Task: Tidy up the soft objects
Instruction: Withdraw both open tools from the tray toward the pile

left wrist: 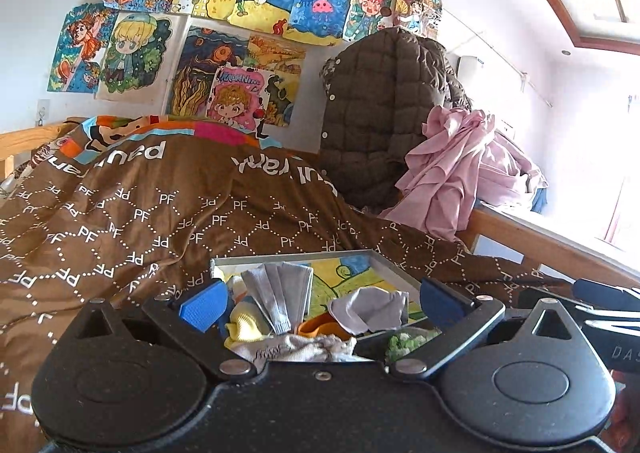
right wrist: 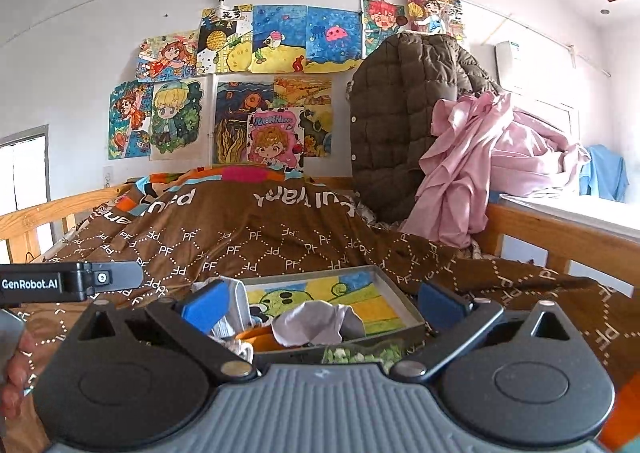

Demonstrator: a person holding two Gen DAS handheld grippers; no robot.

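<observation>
Your left gripper (left wrist: 324, 303) and right gripper (right wrist: 324, 305) are both spread wide and hold nothing. The tray (left wrist: 394, 267) sits on the brown blanket (left wrist: 160, 221). Inside it lie grey socks (left wrist: 280, 289), a yellow sock (left wrist: 244, 327) and a pale cloth (right wrist: 316, 323).

Drawings (right wrist: 256, 93) above brown duvet (right wrist: 248, 249), quilted coat (right wrist: 404, 113)

One tray (left wrist: 394, 266) on the bed holds two grey socks (left wrist: 280, 293), one yellow sock (left wrist: 242, 327) (others unclear).
</observation>
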